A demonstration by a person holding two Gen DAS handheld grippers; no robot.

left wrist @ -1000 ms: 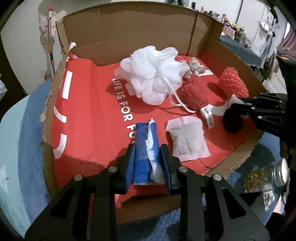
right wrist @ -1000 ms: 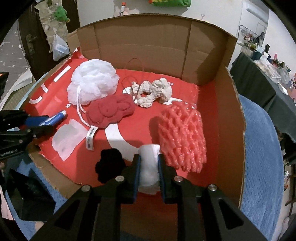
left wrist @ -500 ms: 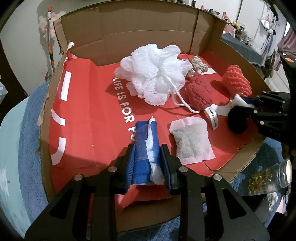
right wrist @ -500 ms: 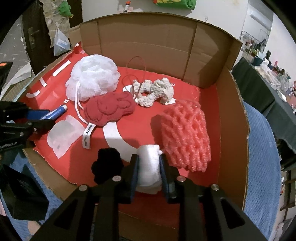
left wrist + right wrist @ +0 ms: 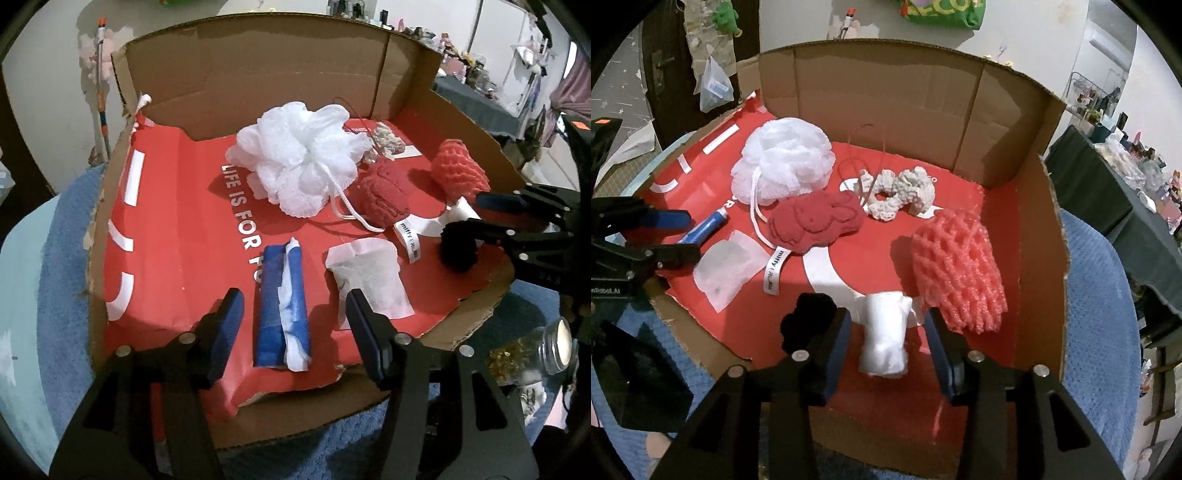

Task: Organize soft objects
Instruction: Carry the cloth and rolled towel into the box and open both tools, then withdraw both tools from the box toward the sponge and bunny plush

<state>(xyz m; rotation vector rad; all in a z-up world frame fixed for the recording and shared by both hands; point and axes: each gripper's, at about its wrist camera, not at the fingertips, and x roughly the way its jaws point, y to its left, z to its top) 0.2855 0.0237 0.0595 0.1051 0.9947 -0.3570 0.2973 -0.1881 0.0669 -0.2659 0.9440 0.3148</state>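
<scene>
My left gripper (image 5: 295, 321) is open, its jaws on either side of a blue-and-white rolled pack (image 5: 282, 306) that lies on the red floor of the cardboard box (image 5: 258, 88). My right gripper (image 5: 886, 339) is open around a white soft roll (image 5: 886, 332) lying on the box floor. Also in the box are a white mesh pouf (image 5: 299, 162), a red knitted toy (image 5: 812, 221), a pink foam net (image 5: 956, 266), a cream scrunchie (image 5: 897, 192), a black fuzzy ball (image 5: 805, 321) and a white sachet (image 5: 369, 280).
The box sits on a blue towel (image 5: 1100, 332). Its front wall is torn down low (image 5: 332, 398); the back and right walls stand tall. A glass jar (image 5: 532, 350) stands outside the box at the front right. A dark cluttered table (image 5: 1108, 184) is at the right.
Both grippers have opened. The left let go of the blue-and-white pack and the right let go of the white roll; both items now lie on the box floor.
</scene>
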